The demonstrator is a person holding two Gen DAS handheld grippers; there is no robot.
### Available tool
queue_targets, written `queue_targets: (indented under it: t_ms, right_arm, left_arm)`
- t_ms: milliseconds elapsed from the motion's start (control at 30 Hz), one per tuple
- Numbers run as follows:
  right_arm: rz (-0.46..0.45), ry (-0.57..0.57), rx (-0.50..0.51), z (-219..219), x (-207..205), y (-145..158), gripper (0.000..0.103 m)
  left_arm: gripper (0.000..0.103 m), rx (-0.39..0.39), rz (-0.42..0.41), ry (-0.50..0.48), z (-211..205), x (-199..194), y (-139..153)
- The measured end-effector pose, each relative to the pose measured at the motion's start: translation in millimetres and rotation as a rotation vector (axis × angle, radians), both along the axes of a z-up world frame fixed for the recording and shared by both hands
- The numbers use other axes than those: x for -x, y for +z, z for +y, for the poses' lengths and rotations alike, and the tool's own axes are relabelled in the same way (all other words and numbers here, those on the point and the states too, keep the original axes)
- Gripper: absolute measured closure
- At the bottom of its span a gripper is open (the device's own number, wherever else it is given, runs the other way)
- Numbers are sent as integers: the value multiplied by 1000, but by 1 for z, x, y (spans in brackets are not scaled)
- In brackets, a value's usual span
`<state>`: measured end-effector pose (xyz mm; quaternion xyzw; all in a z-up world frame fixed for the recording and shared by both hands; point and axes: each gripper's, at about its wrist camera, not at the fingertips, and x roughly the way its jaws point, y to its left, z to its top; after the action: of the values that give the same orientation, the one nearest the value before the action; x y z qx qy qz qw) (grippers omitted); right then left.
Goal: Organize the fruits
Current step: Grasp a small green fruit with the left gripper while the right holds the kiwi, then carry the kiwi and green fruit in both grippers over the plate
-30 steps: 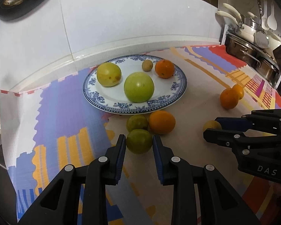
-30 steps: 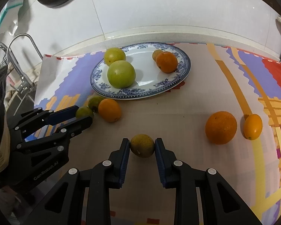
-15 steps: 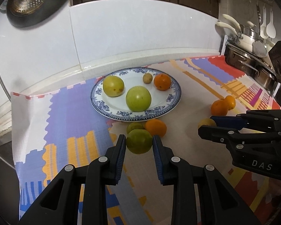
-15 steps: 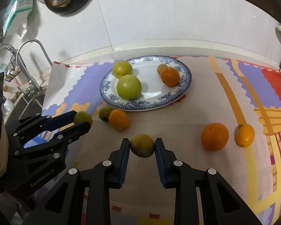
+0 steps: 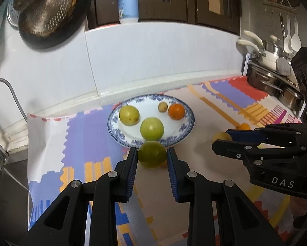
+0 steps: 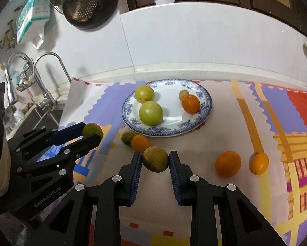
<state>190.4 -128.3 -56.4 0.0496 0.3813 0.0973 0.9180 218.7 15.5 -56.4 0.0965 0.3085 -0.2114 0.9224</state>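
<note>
The left gripper (image 5: pixel 152 157) is clamped on a green fruit (image 5: pixel 151 154), held above the mat (image 5: pixel 87 141) just short of the plate (image 5: pixel 186 132). The right gripper (image 6: pixel 155 162) pinches a brownish fruit (image 6: pixel 155 159), perhaps a lime, also off the mat. Four fruits sit on the plate.

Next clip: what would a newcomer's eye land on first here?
Each claw grips a fruit above the mat: the left claw a green fruit, the right claw a brownish fruit. Behind them sits a blue-rimmed plate holding four fruits, with loose oranges on the mat to the right.
</note>
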Motion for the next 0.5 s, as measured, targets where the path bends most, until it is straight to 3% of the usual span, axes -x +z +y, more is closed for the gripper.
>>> queue_targets:
  t_ms: [500]
  right_arm:
    - [-86, 66, 22, -14, -28, 39, 74]
  left_arm:
    - [74, 1, -98, 26, -19, -16, 41]
